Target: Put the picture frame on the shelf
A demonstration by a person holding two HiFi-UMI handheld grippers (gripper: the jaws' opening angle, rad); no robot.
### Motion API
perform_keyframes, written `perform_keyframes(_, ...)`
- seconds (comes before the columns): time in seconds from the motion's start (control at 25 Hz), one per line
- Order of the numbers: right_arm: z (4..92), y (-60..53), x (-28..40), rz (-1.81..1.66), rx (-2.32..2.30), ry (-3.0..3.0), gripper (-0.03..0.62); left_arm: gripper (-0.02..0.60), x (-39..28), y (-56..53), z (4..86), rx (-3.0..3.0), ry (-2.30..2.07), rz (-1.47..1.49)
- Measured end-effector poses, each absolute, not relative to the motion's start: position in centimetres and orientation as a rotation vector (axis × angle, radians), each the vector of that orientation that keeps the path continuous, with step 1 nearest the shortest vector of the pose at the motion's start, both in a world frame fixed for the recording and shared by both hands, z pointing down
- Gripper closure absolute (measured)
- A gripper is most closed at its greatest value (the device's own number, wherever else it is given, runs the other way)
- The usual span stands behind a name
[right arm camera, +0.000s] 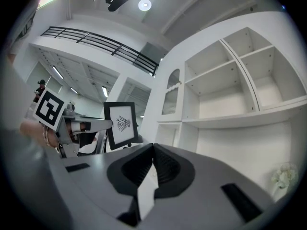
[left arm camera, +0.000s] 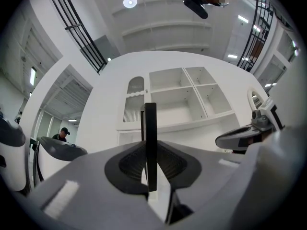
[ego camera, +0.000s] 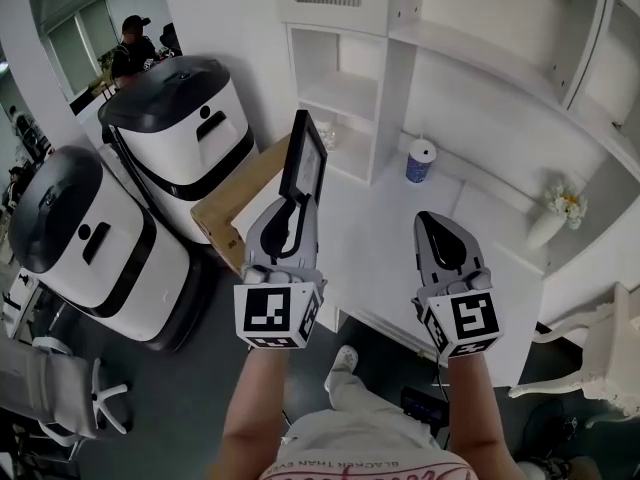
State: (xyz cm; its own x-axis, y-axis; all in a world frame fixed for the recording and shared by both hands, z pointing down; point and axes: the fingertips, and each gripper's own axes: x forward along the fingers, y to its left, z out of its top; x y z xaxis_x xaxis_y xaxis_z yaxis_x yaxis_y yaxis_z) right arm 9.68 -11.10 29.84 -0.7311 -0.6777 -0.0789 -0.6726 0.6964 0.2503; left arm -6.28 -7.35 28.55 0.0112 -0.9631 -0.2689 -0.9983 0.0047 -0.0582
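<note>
My left gripper (ego camera: 299,202) and right gripper (ego camera: 427,218) are grey teardrop shells with black ribbed jaws, each carrying a white cube (ego camera: 275,313) printed with black square markers. I wear a white shirt (ego camera: 372,450) with red lettering, pale trousers (ego camera: 352,398) and a white shoe (ego camera: 343,359).

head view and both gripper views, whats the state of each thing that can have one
picture frame, upright, clamped at its lower edge, not yet on the shelf
left gripper, shut on the picture frame
right gripper, shut, empty
shelf, no frame on it
canister, upright on the counter
vase, upright, holding flowers
</note>
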Motion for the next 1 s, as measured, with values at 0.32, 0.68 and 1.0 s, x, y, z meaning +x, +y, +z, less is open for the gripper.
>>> perform_keyframes(0.32,29.9,-20.6,6.9,-0.355,1.191,-2.875,0.586,0.512,-9.7,-16.9,28.3,-2.094,2.044,0.214)
perform_keyframes(0.68,30.2,-28.4,4.5,-0.328,1.225,-2.858,0.586,0.512,-12.0,-25.5,28.8,-2.16,2.035,0.19)
perform_keyframes(1.0,29.8,-31.3,3.1,-0.371,1.226,-2.824,0.586,0.512,-12.9,-29.0,28.9,-2.206,2.008,0.223)
